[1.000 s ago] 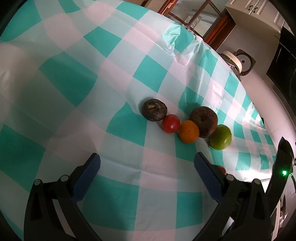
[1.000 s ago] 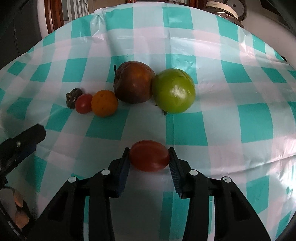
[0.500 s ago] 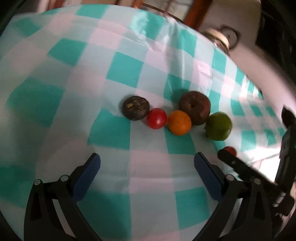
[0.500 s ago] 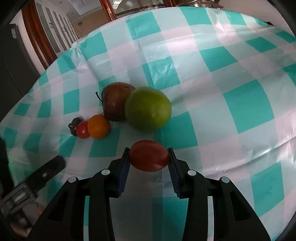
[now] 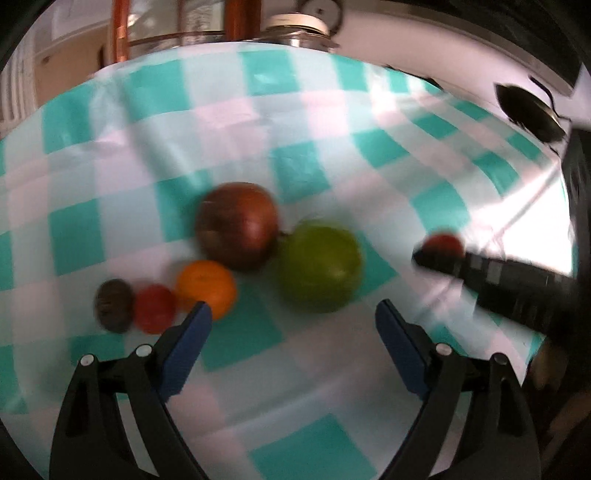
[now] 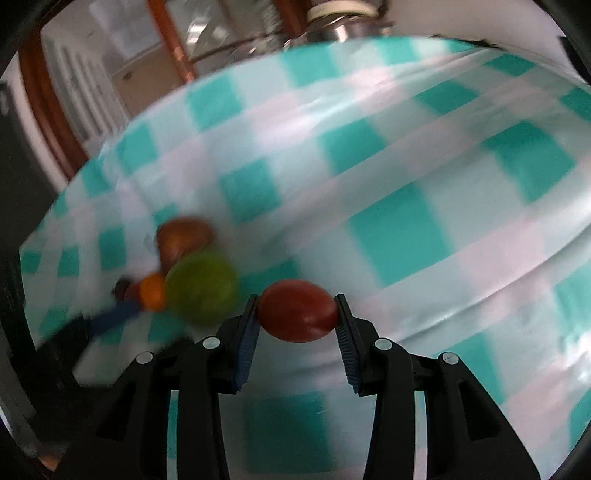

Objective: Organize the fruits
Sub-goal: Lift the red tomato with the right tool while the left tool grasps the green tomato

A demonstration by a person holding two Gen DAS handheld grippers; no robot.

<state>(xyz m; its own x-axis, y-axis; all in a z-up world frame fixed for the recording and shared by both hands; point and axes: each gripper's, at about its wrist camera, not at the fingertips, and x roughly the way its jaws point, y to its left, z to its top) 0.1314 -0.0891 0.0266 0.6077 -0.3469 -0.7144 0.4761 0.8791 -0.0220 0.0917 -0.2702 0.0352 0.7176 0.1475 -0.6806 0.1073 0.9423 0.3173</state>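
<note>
On the teal-and-white checked tablecloth a row of fruit lies close together: a small dark fruit, a small red tomato, an orange fruit, a dark brown-red fruit and a green fruit. My left gripper hovers just short of the green fruit, its jaws closing with nothing between them. My right gripper is shut on a red oval tomato, held above the cloth to the right of the row. That gripper and its tomato also show in the left wrist view.
A metal pot and a wooden frame with glass stand beyond the table's far edge. A dark object lies at the far right rim. Open cloth spreads right of the fruit row.
The left gripper swung closer to the fruit row, now facing the green fruit, and its jaws narrowed. The right gripper carried the red tomato rightward, away from the row.
</note>
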